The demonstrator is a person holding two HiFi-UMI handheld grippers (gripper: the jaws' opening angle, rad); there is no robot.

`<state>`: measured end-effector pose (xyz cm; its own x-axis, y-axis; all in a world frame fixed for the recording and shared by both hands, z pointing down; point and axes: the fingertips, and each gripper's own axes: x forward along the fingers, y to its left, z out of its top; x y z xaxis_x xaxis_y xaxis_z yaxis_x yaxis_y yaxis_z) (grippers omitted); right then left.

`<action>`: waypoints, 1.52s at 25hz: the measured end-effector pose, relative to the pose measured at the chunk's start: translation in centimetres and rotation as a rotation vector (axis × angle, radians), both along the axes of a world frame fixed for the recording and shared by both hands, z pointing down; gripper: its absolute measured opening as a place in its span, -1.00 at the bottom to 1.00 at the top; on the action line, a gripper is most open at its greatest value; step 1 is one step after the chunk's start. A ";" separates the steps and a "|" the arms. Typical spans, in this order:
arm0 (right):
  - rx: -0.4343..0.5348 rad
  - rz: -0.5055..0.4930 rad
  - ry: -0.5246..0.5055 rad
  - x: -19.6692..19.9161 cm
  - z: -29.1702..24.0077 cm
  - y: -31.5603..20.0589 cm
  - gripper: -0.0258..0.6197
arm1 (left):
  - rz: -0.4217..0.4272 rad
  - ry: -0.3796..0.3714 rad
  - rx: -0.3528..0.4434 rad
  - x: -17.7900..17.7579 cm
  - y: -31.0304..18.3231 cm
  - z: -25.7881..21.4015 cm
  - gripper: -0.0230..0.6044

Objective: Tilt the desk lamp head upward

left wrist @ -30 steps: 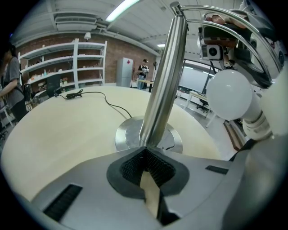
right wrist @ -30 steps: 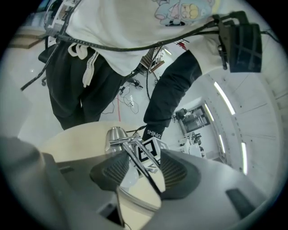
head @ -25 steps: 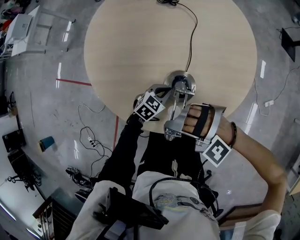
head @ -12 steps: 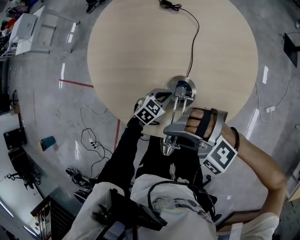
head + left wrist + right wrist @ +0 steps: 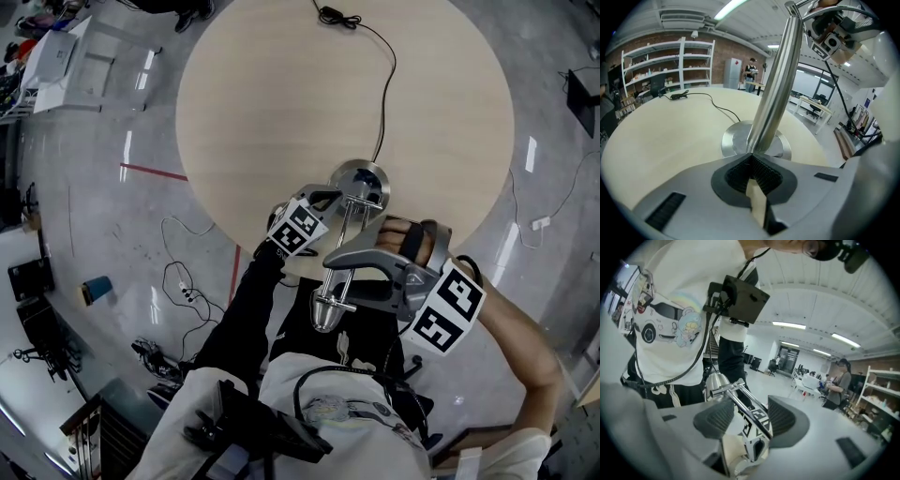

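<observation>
A chrome desk lamp stands by its round base [image 5: 360, 180] on the near edge of a round wooden table [image 5: 281, 94]. My left gripper [image 5: 336, 195] is shut on the upright post [image 5: 774, 89] just above the base [image 5: 736, 140]. My right gripper [image 5: 361, 274] is higher up and closed across the lamp's thin twin-rod arm [image 5: 749, 409], which runs between its two ribbed pads [image 5: 715, 417]. The bell-shaped lamp head [image 5: 327, 309] hangs past the jaws over the table edge, toward the person; in the right gripper view the lamp head [image 5: 714, 382] shows beyond the pads.
The lamp's black cord [image 5: 382, 84] runs from the base across the table to the far edge. Cables [image 5: 178, 281] lie on the grey floor at the left. The person's body is close behind the lamp head.
My right gripper has swung the lamp arm and head away from the base toward the person, so the head sits higher and closer to the camera. The left gripper has stayed on the post.
</observation>
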<state>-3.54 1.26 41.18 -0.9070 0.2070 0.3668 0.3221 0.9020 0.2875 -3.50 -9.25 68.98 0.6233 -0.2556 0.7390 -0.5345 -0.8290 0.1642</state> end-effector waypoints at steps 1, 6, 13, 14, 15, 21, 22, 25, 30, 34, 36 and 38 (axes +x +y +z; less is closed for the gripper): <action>-0.030 0.008 -0.013 0.0 -0.3 -0.2 -0.26 | 0.000 0.003 0.002 0.0 0.0 0.1 -0.92; -0.188 0.043 -0.079 0.2 -1.6 -1.5 -0.26 | 0.000 0.008 0.000 -0.1 -0.1 0.3 -0.92; -0.409 0.078 -0.174 1.0 -3.5 -3.6 -0.26 | -0.001 0.013 -0.001 0.1 -0.1 0.1 -0.92; -0.428 0.078 -0.174 1.1 -3.6 -4.0 -0.26 | -0.001 0.014 -0.002 0.0 -0.3 0.1 -0.92; -0.446 0.077 -0.173 1.2 -3.5 -4.4 -0.26 | -0.001 0.013 -0.006 0.0 -0.4 0.3 -0.92; -0.615 0.130 -0.202 1.7 -3.7 -5.8 -0.26 | -0.001 0.023 -0.010 -0.1 -0.4 0.3 -0.92; -0.651 0.143 -0.219 1.7 -3.9 -6.0 -0.26 | -0.001 0.020 -0.012 -0.2 -0.3 0.3 -0.92; -0.700 0.151 -0.248 1.6 -4.4 -6.3 -0.26 | -0.001 0.021 -0.015 -0.2 0.1 0.3 -0.92; -0.743 0.152 -0.270 1.5 -4.9 -6.7 -0.26 | 0.002 0.029 -0.015 -0.4 0.3 0.2 -0.92; -0.713 0.135 -0.265 1.5 -4.9 -6.5 -0.26 | 0.003 0.023 -0.022 -0.4 0.3 0.1 -0.92; -0.688 0.134 -0.250 1.5 -4.8 -6.4 -0.26 | 0.005 0.025 -0.026 -0.4 0.3 0.2 -0.92; -0.650 0.140 -0.221 1.6 -4.7 -6.4 -0.26 | 0.000 0.037 -0.027 -0.2 0.2 0.3 -0.92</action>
<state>-1.94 -5.15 36.52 -0.9801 0.1979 0.0117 0.1868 0.9418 -0.2793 -3.73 -9.04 69.25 0.6505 -0.2359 0.7220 -0.5273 -0.8243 0.2058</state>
